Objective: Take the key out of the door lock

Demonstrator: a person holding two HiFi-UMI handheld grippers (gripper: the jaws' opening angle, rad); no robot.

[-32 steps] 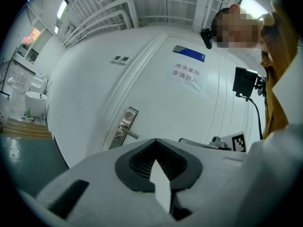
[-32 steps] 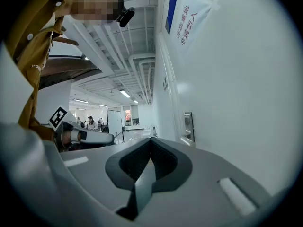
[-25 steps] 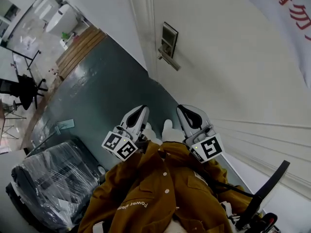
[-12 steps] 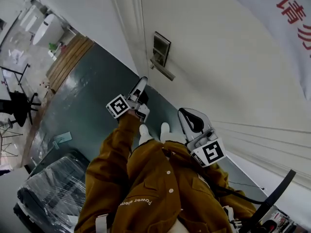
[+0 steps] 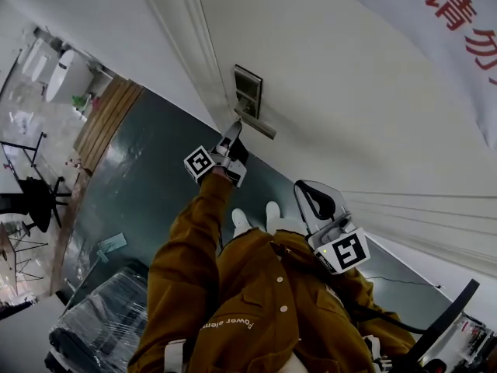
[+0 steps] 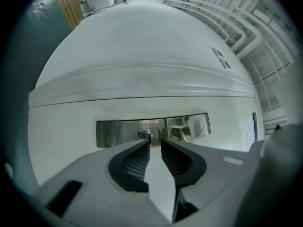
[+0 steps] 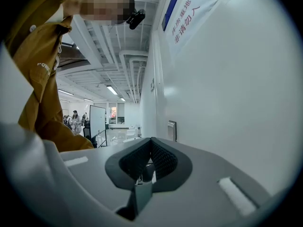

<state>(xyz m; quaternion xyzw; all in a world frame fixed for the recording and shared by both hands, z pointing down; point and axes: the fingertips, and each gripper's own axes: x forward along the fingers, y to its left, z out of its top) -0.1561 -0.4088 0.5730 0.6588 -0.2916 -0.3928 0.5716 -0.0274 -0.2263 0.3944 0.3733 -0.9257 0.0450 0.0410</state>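
A silver lock plate (image 5: 248, 92) with a lever handle (image 5: 256, 124) sits on the white door. My left gripper (image 5: 234, 140) is raised right up to it. In the left gripper view the plate (image 6: 113, 132) fills the middle, and the small key (image 6: 145, 134) shows in its oval cylinder at the tip of the left finger. The left gripper's (image 6: 154, 140) jaws are closing with a narrow gap, and the pads press on nothing. My right gripper (image 5: 314, 200) hangs near my waist, and the right gripper (image 7: 150, 142) is shut with nothing in it.
The white door and wall (image 5: 349, 92) run along the right, with a banner of red characters (image 5: 458, 22) on them. A moulded door frame (image 5: 194, 45) lies left of the lock. A plastic-wrapped black seat (image 5: 101, 317) stands on the dark green floor (image 5: 147, 185).
My left gripper has gone from beside my waist up and forward to the lock plate. The right gripper has stayed near my body.
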